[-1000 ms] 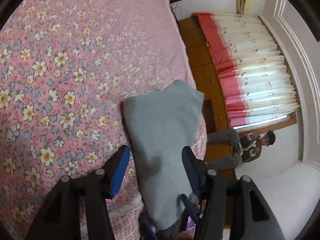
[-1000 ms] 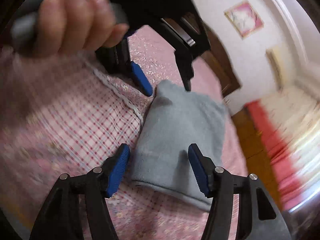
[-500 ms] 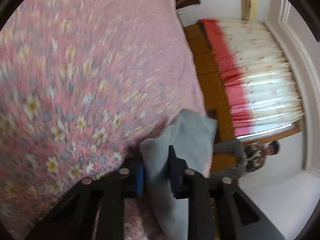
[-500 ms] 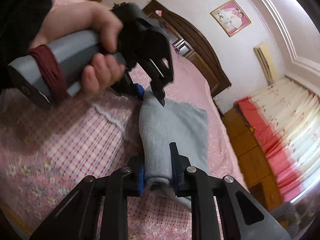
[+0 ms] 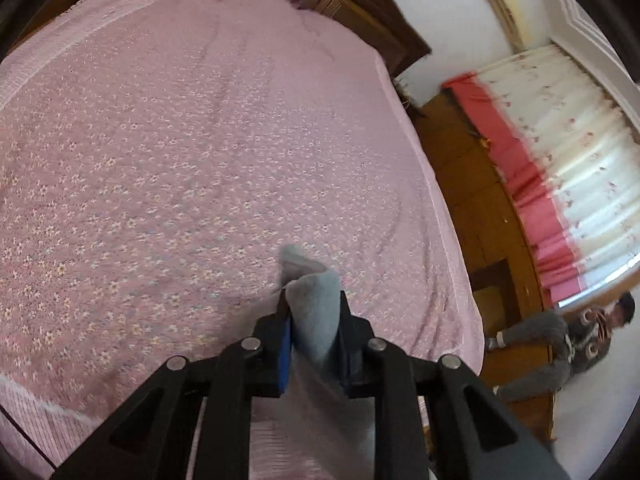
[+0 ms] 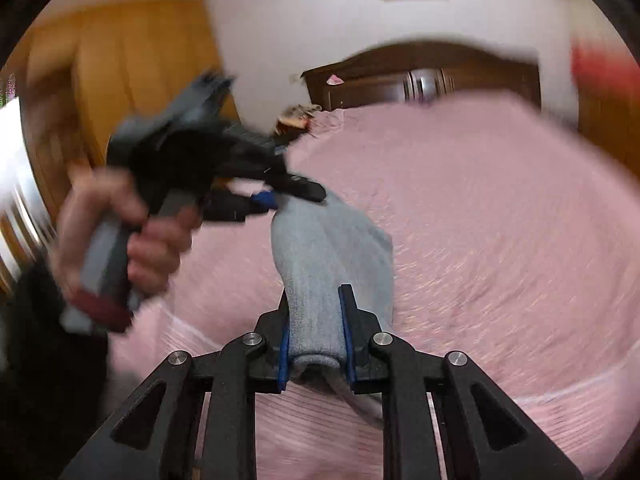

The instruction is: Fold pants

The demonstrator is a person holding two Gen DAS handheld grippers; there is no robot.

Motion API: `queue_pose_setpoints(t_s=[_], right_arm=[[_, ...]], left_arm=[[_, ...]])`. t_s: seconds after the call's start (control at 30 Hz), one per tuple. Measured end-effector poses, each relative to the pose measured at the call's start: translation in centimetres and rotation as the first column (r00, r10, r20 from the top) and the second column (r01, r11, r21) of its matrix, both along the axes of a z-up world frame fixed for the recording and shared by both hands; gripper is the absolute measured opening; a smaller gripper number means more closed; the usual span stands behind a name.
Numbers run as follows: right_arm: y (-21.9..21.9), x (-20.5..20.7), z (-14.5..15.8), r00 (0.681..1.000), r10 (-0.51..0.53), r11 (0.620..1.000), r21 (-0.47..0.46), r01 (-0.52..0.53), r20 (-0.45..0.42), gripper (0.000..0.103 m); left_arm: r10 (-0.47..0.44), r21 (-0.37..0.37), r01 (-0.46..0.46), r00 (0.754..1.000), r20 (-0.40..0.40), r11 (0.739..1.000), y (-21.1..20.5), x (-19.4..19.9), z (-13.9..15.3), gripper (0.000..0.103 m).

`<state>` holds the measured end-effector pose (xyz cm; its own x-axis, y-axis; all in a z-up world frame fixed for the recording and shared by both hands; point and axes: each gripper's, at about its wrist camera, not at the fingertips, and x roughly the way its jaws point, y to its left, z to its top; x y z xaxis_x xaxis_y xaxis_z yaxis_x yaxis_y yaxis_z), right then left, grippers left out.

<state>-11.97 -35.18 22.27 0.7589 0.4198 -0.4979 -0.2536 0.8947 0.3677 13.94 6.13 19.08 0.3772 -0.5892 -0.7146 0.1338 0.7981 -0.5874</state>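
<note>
The folded grey pants (image 6: 320,264) hang lifted above the pink bed, held at both ends. My right gripper (image 6: 314,332) is shut on one end of the pants. My left gripper (image 5: 314,316) is shut on the other end (image 5: 316,304), which bunches up between its pads. In the right wrist view the left gripper (image 6: 280,196) shows in the person's hand, clamped on the far end of the pants. The right view is blurred by motion.
The pink floral bedspread (image 5: 180,160) fills most of the left view. A dark wooden headboard (image 6: 420,80) stands at the far end. A wooden cabinet (image 5: 472,184) and red-and-white curtains (image 5: 560,168) are to the right. A person (image 5: 576,336) sits by the window.
Both grippers went from open to shut on the pants and have lifted them off the bed edge. The views now look over the whole bed.
</note>
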Motion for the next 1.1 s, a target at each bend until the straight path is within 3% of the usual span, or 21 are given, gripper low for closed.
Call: queue_pose_setpoints(t_s=[0.07,0.1,0.13,0.17,0.2,0.23,0.27,0.33,0.37,0.47,0.57,0.6,0.63,0.7,0.8,0.9,0.93,1.0,1.07,1.1], right_arm=[[-4.6,1.5,-1.4,0.995,0.001,0.979,0.202,0.020,-0.102,0.020],[-7.4,2.3,-2.7,0.985,-0.013,0.960,0.272,0.060,-0.173,0.020],[-10.6,3.0,-4.4,0.969,-0.042,0.942,0.313,0.119,-0.243,0.020],[-13.1,3.7,-5.5,0.954,-0.075,0.933,0.317,0.170,-0.291,0.020],[-15.8,4.0,-7.2,0.934,-0.110,0.924,0.311,0.222,-0.341,0.020],[-19.6,4.0,-9.6,0.897,-0.157,0.904,0.306,0.299,-0.413,0.019],[-21.7,3.9,-11.0,0.871,-0.179,0.883,0.316,0.348,-0.458,0.019],[-26.9,2.7,-14.6,0.826,-0.189,0.799,0.405,0.444,-0.531,0.016],[-28.4,2.1,-15.5,0.822,-0.190,0.773,0.434,0.462,-0.537,0.015],[-29.9,1.8,-16.1,0.842,-0.172,0.755,0.481,0.446,-0.511,0.010],[-31.1,2.0,-14.9,0.839,-0.242,0.779,0.417,0.468,-0.488,0.009],[-31.3,2.4,-14.5,0.841,-0.255,0.792,0.395,0.465,-0.477,0.016],[-31.5,3.1,-14.0,0.851,-0.241,0.807,0.390,0.443,-0.467,0.035],[-31.4,5.1,-13.1,0.873,-0.174,0.834,0.403,0.377,-0.456,0.055],[-29.3,8.4,-11.8,0.895,-0.095,0.889,0.367,0.273,-0.436,0.056],[-26.1,12.3,-11.5,0.888,-0.023,0.936,0.302,0.181,-0.459,0.056],[-24.7,13.9,-11.9,0.871,0.022,0.952,0.275,0.131,-0.491,0.056],[-21.9,14.8,-13.1,0.836,0.059,0.978,0.198,0.060,-0.545,0.057],[-19.7,15.6,-13.4,0.828,0.070,0.995,0.103,-0.015,-0.557,0.057],[-19.0,15.9,-13.1,0.836,0.084,0.996,0.069,-0.055,-0.542,0.047]], left_arm=[[-0.001,0.049,0.004,0.998,-0.056,0.999,-4.8,1.6,-0.4,0.024],[0.000,0.051,0.005,0.996,-0.087,0.999,-6.4,2.6,-1.3,0.034],[-0.018,0.012,0.019,0.995,-0.100,1.000,-9.2,3.6,-2.6,0.039],[-0.109,-0.115,0.100,0.991,-0.074,0.988,-13.2,5.1,-4.3,0.043],[-0.205,-0.214,0.190,0.977,-0.053,0.958,-15.5,5.9,-5.7,0.044],[-0.271,-0.266,0.244,0.960,-0.070,0.933,-17.5,6.2,-7.2,0.044],[-0.270,-0.277,0.231,0.956,-0.113,0.933,-18.8,5.9,-9.0,0.042],[-0.282,-0.294,0.242,0.954,-0.099,0.925,-19.2,5.0,-10.8,0.044],[-0.296,-0.278,0.260,0.950,-0.097,0.925,-19.2,4.6,-11.5,0.044],[-0.307,-0.203,0.283,0.946,-0.098,0.937,-18.0,2.9,-13.2,0.044],[-0.248,-0.225,0.241,0.969,-0.001,0.944,-14.3,-0.4,-12.2,0.049],[-0.222,-0.229,0.221,0.975,0.022,0.948,-13.2,-1.6,-11.7,0.052],[-0.195,-0.232,0.201,0.980,0.048,0.952,-12.0,-2.7,-11.2,0.053],[-0.149,-0.231,0.164,0.986,0.080,0.959,-9.9,-4.6,-11.0,0.054],[-0.106,-0.255,0.114,0.993,0.043,0.960,-8.1,-6.1,-12.7,0.056],[-0.071,-0.242,0.055,0.996,-0.056,0.969,-7.7,-6.9,-15.6,0.056],[-0.052,-0.251,0.031,0.996,-0.078,0.967,-7.7,-7.2,-16.4,0.056],[-0.073,-0.348,0.037,0.993,-0.092,0.937,-7.4,-8.2,-17.7,0.057],[-0.211,-0.488,0.158,0.976,-0.054,0.859,-8.3,-9.1,-18.0,0.061],[-0.238,-0.511,0.189,0.971,-0.031,0.838,-8.6,-9.3,-17.8,0.066]])
